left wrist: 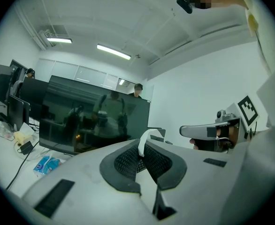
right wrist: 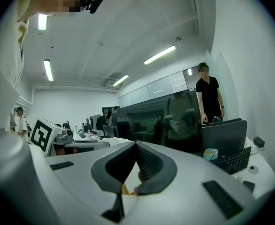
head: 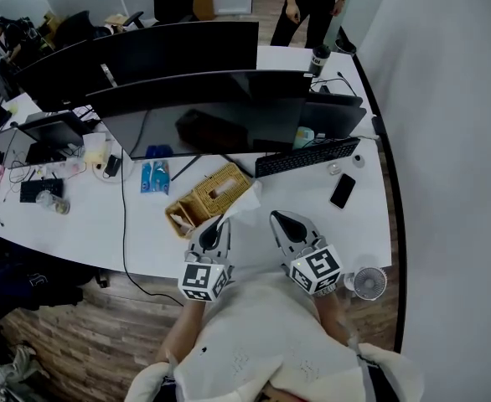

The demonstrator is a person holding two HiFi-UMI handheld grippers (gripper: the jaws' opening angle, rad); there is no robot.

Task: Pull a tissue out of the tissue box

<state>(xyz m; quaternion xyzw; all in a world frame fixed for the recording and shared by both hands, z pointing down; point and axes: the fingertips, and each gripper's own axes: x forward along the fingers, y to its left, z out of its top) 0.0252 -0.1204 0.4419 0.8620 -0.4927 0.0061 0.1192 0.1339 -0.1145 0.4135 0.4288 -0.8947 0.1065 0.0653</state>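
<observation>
A woven wicker tissue box (head: 220,188) stands on the white desk (head: 354,224) in front of the monitors. A white tissue (head: 245,204) trails from the box's near corner toward my left gripper (head: 221,223), which hovers just in front of the box. In the left gripper view that gripper (left wrist: 144,143) is shut on a narrow white strip of the tissue (left wrist: 143,138) that sticks up between its pads. My right gripper (head: 276,217) hangs beside it on the right, apart from the box. In its own view the right gripper (right wrist: 136,145) has its tips together with nothing between them.
Two rows of dark monitors (head: 204,107) stand behind the box. A black keyboard (head: 307,157), a phone (head: 343,191) and a small fan (head: 368,282) lie to the right, a blue pack (head: 154,176) to the left. A person (head: 312,7) stands beyond the desk.
</observation>
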